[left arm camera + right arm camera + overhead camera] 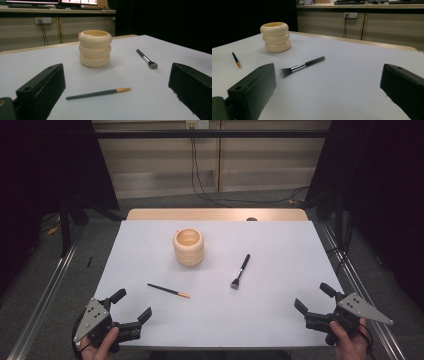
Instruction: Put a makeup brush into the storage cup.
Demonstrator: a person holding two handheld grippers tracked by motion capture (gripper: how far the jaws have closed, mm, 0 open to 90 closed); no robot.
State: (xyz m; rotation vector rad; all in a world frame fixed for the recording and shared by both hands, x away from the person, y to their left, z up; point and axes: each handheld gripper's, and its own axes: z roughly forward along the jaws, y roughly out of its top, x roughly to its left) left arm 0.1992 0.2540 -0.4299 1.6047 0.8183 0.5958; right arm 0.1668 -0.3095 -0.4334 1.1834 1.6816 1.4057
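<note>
A cream ribbed holder [188, 247] [95, 48] [276, 37], shaped like three stacked rings, stands upright at the table's middle back. A thin dark pencil-like brush with a gold tip [168, 290] [98, 93] [236, 60] lies flat in front of it. To the right lies a black makeup brush [240, 271] [146, 59] [301, 66], bristles toward me. My left gripper [131, 306] rests open at the front left corner, nothing between its fingers. At the front right edge my right gripper [313, 298] is open too, empty.
A white sheet [280, 250] covers the wooden table [215, 214]. Metal rails [47, 290] run along both sides on the grey floor. Cables [200, 180] hang down the wall behind the table. Dark curtains stand at both back corners.
</note>
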